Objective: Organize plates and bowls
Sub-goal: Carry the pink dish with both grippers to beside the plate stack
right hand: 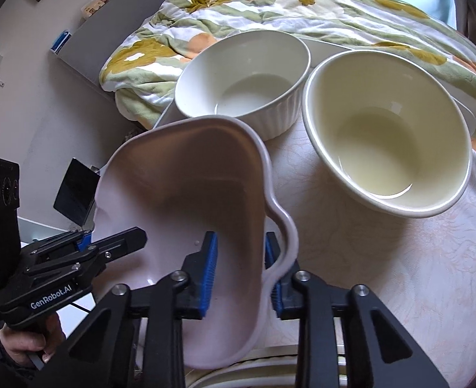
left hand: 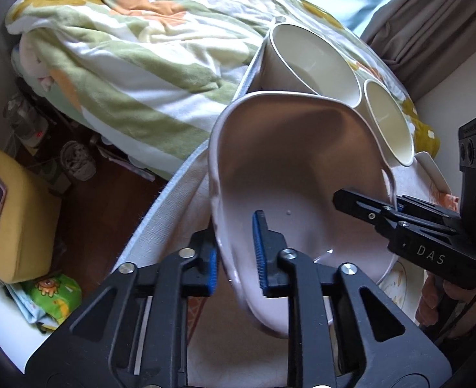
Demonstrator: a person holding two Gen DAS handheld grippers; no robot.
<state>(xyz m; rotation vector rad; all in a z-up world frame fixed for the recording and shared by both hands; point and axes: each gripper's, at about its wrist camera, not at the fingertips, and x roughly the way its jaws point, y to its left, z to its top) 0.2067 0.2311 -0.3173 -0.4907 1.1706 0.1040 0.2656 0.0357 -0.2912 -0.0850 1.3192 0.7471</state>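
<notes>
A pale pink wavy-rimmed dish (left hand: pixel 289 168) is held up above the table between both grippers; it also shows in the right wrist view (right hand: pixel 186 187). My left gripper (left hand: pixel 238 255) is shut on its left rim, and shows in the right wrist view (right hand: pixel 89 242). My right gripper (right hand: pixel 241 271) is shut on its right rim, and shows in the left wrist view (left hand: pixel 390 207). A white ribbed bowl (right hand: pixel 244 80) and a cream bowl (right hand: pixel 390 129) stand on the table beyond the dish. They also show in the left wrist view: white bowl (left hand: pixel 309 61), cream bowl (left hand: pixel 388 123).
The round table (right hand: pixel 399 274) has a pale patterned cloth. A white plate rim (right hand: pixel 264 359) lies under the dish near me. A bed with a flowered quilt (left hand: pixel 134 48) stands behind the table. A yellow seat (left hand: pixel 15 216) and clutter are on the floor at left.
</notes>
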